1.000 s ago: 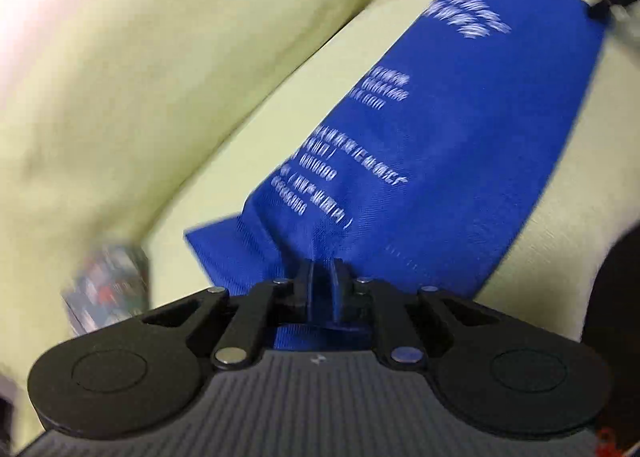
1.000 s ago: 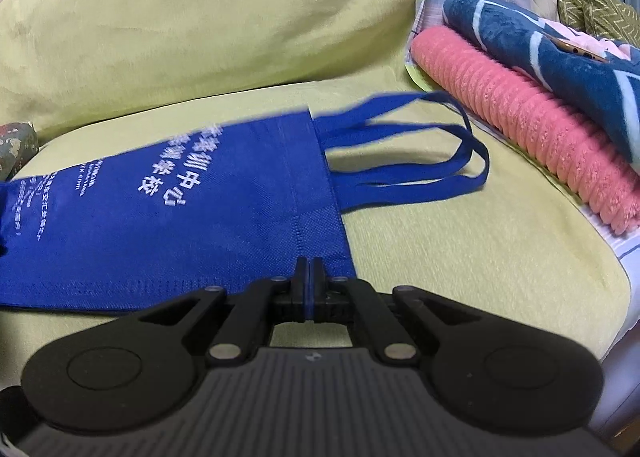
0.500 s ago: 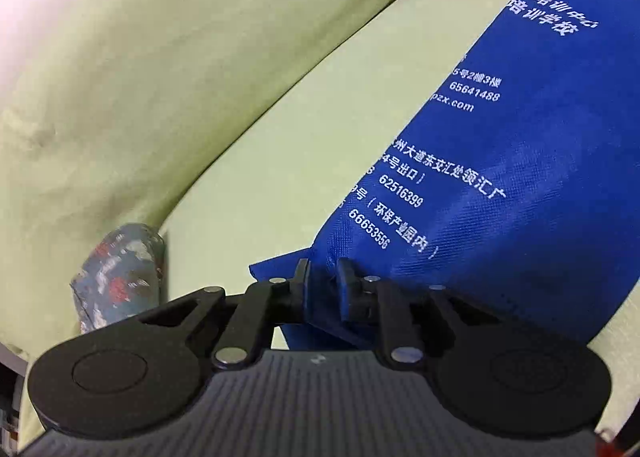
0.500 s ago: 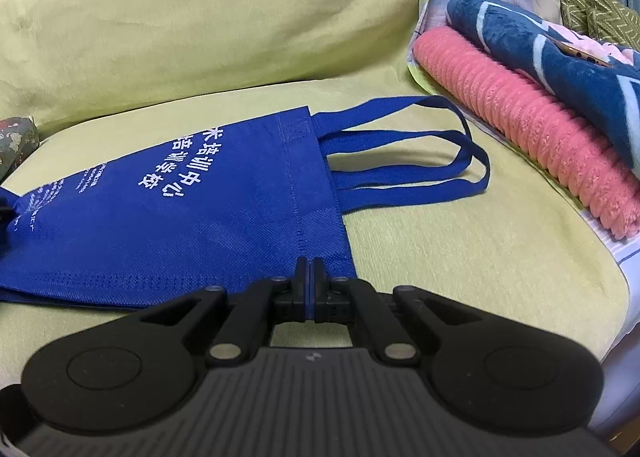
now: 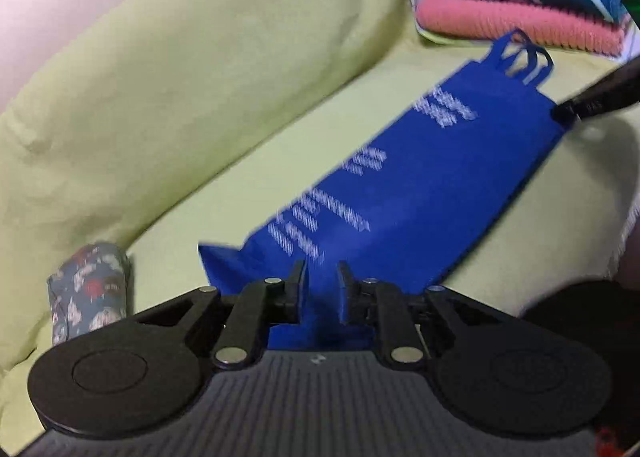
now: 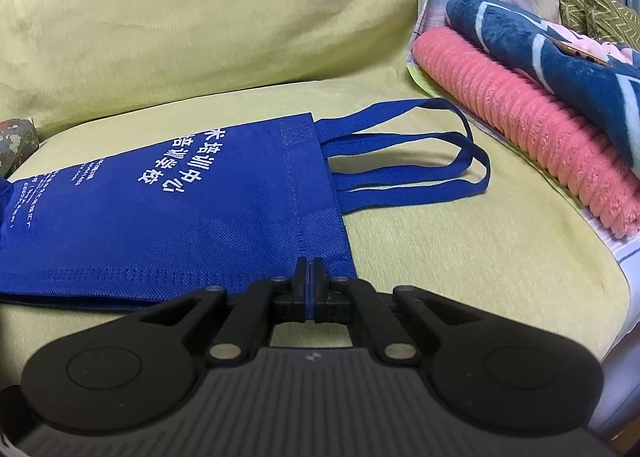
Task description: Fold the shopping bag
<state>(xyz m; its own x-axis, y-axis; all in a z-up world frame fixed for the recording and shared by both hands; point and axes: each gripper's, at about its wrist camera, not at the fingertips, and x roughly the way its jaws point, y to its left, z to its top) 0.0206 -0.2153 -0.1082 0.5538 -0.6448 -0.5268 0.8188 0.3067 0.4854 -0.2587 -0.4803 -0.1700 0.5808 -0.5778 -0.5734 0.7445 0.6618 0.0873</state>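
Note:
A blue non-woven shopping bag [image 6: 180,209] with white print lies flat on a yellow-green sofa seat [image 6: 460,257], its two handles [image 6: 420,161] trailing right. My right gripper [image 6: 310,269] is shut on the bag's near corner at the mouth edge. In the left wrist view the bag [image 5: 420,193] stretches away, motion-blurred, and my left gripper [image 5: 322,277] is shut on bunched fabric at its bottom end. The right gripper's tip [image 5: 568,113] shows there, pinching the far corner near the handles [image 5: 520,61].
Folded pink knit [image 6: 540,129] and a navy patterned towel [image 6: 560,41] are stacked at the seat's right end. A small patterned fabric roll [image 5: 90,293] sits by the back cushion [image 6: 200,25] at the left.
The left gripper has swung with the bag's bottom end, so the bag now runs away toward the stacked towels and looks blurred. The right gripper keeps its hold and has hardly moved.

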